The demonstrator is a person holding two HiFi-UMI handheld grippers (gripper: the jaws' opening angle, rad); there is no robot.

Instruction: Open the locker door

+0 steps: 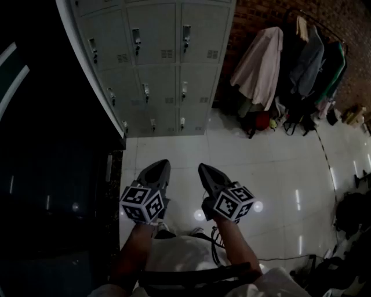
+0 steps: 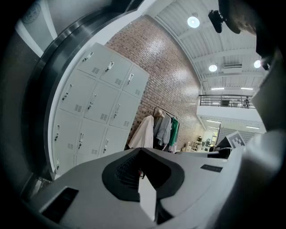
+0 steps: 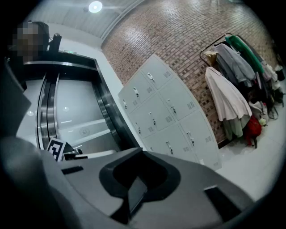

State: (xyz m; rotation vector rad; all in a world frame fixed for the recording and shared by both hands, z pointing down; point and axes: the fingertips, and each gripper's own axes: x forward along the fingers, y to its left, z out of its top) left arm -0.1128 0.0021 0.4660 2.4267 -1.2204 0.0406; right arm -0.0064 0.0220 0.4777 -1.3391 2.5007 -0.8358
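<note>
Dim head view, glare spots on the floor (image 1: 278, 174); gripper views curve at edges (fisheye)

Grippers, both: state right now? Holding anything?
Left gripper: shut, nothing between the jaws.
Right gripper: shut, nothing held.

Pale grey lockers (image 1: 156, 64) with small slotted vents; a red-brown wall (image 1: 255, 17) in running brick pattern; a glossy white floor (image 1: 278, 174) crossed by faint tile lines and dotted with bright lamp reflections. Among the hanging clothes, a pinkish-beige coat (image 1: 258, 64), a slate-grey jacket (image 1: 307, 58) and a dark green garment (image 1: 334, 69), with a red bag (image 1: 262, 120). The dark grey left gripper (image 1: 161, 165) and right gripper (image 1: 204, 169) each bear a cube (image 1: 142, 203) of black-and-white square markers
</note>
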